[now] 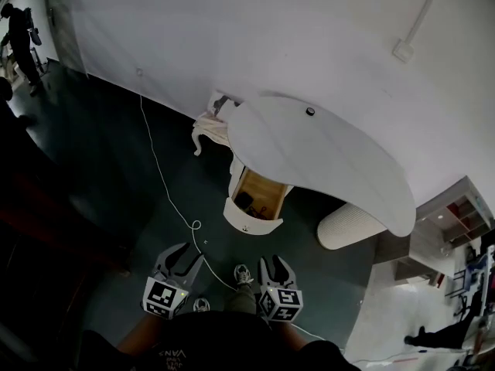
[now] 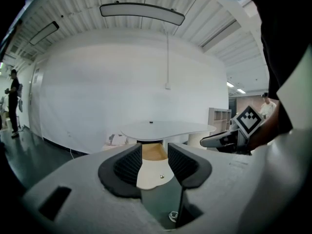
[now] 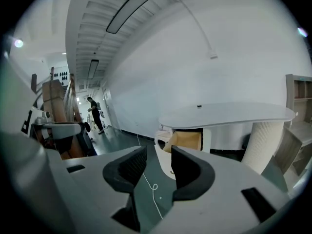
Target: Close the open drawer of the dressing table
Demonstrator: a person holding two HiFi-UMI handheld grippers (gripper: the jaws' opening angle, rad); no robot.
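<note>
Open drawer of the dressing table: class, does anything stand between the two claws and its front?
Nothing upright does. Only dark floor lies between the left claw, the right claw and the open drawer; a thin white cable runs flat along it, passing beside the drawer front. Both claws are open and empty.

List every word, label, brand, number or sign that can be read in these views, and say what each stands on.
"VANS": faint pale print on the person's black shirt, at the bottom of the head view; dim, so not certain.
Black-and-white marker cube on the left claw and its twin on the right claw: square patterns only, no letters.
White dressing table: no text visible.
</note>
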